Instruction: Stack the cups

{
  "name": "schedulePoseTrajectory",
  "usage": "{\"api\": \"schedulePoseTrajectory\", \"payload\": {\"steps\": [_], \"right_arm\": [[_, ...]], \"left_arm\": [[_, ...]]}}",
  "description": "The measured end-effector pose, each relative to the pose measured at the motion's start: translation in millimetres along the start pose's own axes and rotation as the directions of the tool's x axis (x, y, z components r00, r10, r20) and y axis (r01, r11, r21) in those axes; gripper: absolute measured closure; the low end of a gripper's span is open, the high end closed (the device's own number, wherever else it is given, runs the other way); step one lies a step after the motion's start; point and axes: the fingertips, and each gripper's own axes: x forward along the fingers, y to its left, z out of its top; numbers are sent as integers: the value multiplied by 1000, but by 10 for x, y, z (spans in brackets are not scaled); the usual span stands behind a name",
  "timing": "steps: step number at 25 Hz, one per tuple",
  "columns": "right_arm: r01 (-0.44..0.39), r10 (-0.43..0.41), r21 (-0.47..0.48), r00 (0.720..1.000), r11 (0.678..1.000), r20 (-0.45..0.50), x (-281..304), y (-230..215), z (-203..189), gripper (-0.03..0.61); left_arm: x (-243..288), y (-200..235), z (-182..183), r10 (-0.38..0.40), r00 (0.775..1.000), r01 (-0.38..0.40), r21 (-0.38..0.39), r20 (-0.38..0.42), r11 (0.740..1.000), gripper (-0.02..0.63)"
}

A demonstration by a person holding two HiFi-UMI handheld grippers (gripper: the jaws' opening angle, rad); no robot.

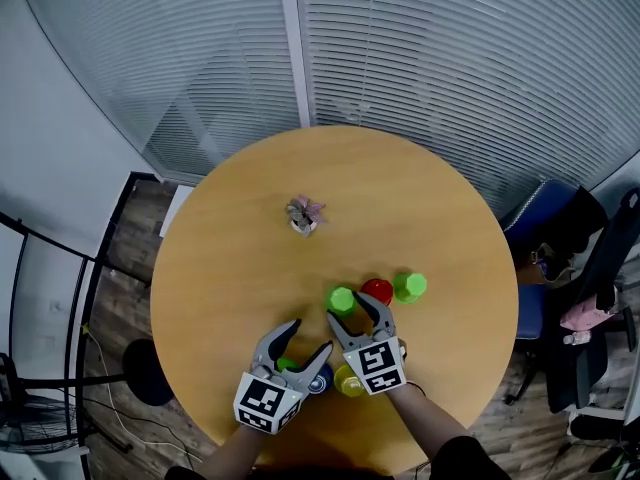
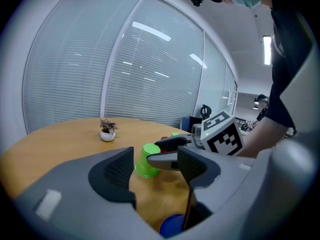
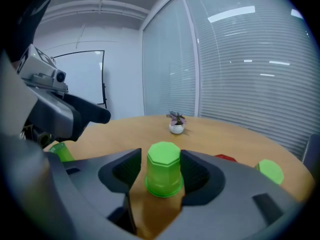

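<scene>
Head view: round wooden table (image 1: 230,268) carries a small potted plant (image 1: 304,215) near its middle. Closer to the person, an upturned green cup (image 1: 342,299), a red cup (image 1: 377,289) and a second green cup (image 1: 409,287) stand in a row. The right gripper (image 1: 358,314) reaches to the green cup. The left gripper (image 1: 303,340) is just beside it, above a third green cup (image 1: 287,365). A blue cup (image 1: 318,381) and a yellow cup (image 1: 348,381) lie between the two grippers.

Left gripper view: the jaws are spread and hold nothing. The blue cup (image 2: 172,226) shows low between them.

Right gripper view: the jaws are spread, one on each side of the green cup (image 3: 163,174), which stands on the table. Whether they touch it I cannot tell.
</scene>
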Motion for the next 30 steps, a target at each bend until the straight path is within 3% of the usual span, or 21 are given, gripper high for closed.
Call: {"api": "schedulePoseTrajectory", "payload": {"steps": [5,13,22,30], "right_arm": [[22,-23,-13,999,1000,-34,56,-25,-90,355],[6,-5,-29,999,1000,36,-192,136,211,359],[-90,95,-52,989,995,110,-596,809,628,359],[-135,143,-80,985,988,97,-903,1376,557,359]], "left_arm": [[-46,42,12,8,1000,-8,-4,8,1000,354],[-266,115,135,45,998,-45,4,54,999,354],[-825,111,141,115,985,-116,-1,125,993,354],[-1276,-2,-70,144,979,-142,-22,144,990,354]]}}
